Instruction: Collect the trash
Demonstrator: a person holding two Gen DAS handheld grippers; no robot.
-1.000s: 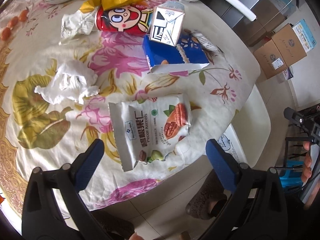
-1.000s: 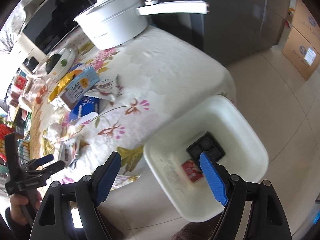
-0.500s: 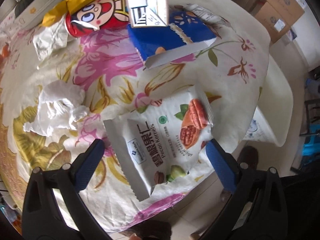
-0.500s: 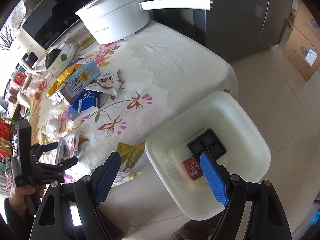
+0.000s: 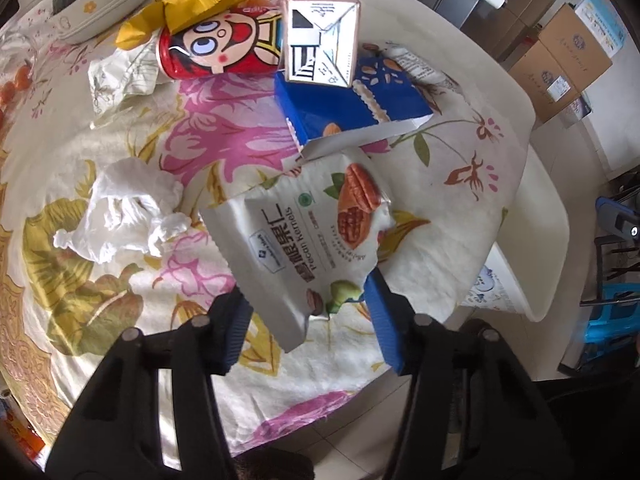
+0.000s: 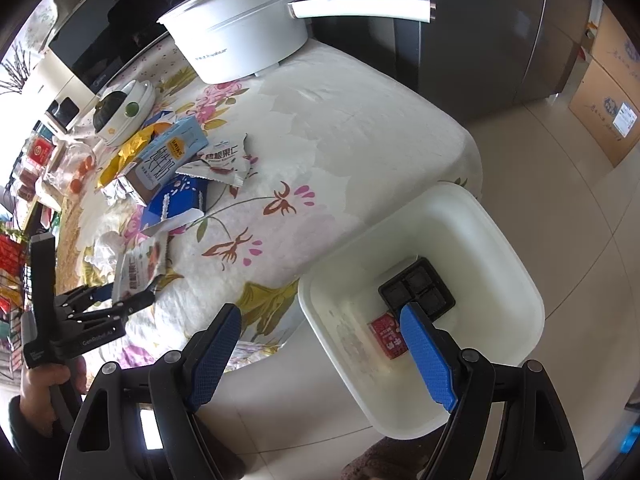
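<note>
Item: pecan bag (image 5: pixel 308 240), torn, white, lying near the table (image 5: pixel 472 240) edge, its near corner lifted.

Change: half a second ago my left gripper (image 5: pixel 308 320) stood wide apart over the bag; now its jaws have narrowed around the near end. I cannot tell if they grip yet. Judgement: pickup under way.

Right gripper (image 6: pixel 320 344): jaws spread, holding nothing, above the white bin (image 6: pixel 520 280).

Right view only: bin contents, a black tray (image 6: pixel 416 292) and red packet (image 6: pixel 386 336). Left view only: bag print, tissue (image 5: pixel 124 212), blue box (image 5: pixel 344 108).
</note>
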